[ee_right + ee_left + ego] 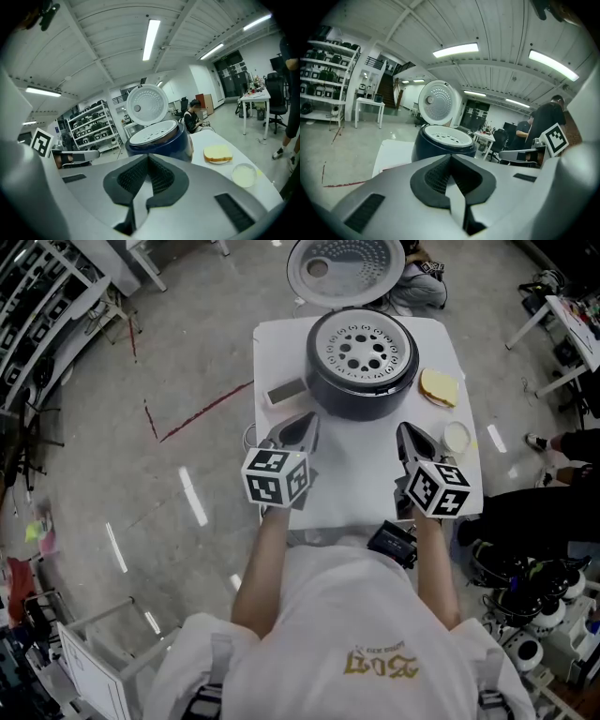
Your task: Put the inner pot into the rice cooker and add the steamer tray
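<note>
Status of task: judged complete or nearly so. The dark blue round rice cooker (362,367) stands at the 12 o'clock end of the white tabletop (361,474), and the perforated pale metal steamer tray (362,350) sits level in its mouth. The inner pot is hidden under the tray, so its seating is presumed, not confirmed. The round white lid (345,270) stands open at 12 o'clock of the cooker.

The left tongs (298,430) and right tongs (408,434) sit at 6 o'clock of the cooker, apart from it, both closed and empty.

Next move, if any: closing the lid, which calls for a reach over the tray.

Surroundings: a grey rectangular block (286,391) at 9 o'clock of the cooker, a yellow slice on a plate (438,386) at 3 o'clock, and a small white round dish (457,437) at 4 o'clock. None blocks the approach.
</note>
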Demonstrator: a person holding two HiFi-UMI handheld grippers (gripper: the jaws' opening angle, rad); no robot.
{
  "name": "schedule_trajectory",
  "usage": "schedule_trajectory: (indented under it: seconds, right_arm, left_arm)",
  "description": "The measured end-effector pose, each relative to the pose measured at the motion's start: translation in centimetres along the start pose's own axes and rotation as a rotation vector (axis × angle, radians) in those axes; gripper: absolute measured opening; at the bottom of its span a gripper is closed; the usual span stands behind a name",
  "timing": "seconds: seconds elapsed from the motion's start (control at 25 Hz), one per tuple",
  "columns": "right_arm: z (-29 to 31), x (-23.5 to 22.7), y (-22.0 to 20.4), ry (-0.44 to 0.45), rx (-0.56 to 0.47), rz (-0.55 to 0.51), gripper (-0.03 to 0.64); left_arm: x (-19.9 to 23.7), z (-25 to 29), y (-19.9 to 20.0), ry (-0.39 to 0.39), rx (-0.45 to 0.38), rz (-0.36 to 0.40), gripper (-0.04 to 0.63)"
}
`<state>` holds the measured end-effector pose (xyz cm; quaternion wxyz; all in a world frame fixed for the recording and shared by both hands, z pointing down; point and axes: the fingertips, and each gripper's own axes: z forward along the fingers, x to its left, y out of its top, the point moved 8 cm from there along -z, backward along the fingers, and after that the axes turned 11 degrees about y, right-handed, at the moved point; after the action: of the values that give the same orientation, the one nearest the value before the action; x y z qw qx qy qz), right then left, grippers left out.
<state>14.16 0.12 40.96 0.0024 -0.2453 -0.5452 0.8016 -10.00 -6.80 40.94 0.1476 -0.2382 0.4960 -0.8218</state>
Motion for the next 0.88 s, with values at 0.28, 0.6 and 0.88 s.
schedule_trajectory:
  seconds: [0.28, 0.6, 0.88]
  right_arm:
    - [-0.9, 1.6, -1.7, 0.007, 0.020, -0.008, 0.014]
    - [-1.6, 2.0, -2.2, -0.001, 0.021, -0.006, 0.014]
    - [-1.2, 2.7, -2.4, 0.008, 0.029, -0.005, 0.012]
  left_arm:
    - [0.4, -1.8, -1.4, 0.000, 0.003, -0.034, 0.015]
    - [0.0, -2.5, -2.0, -0.011, 0.002, -0.030, 0.015]
    - [0.7, -3.1, -2.0, -0.008, 0.004, -0.036, 0.015]
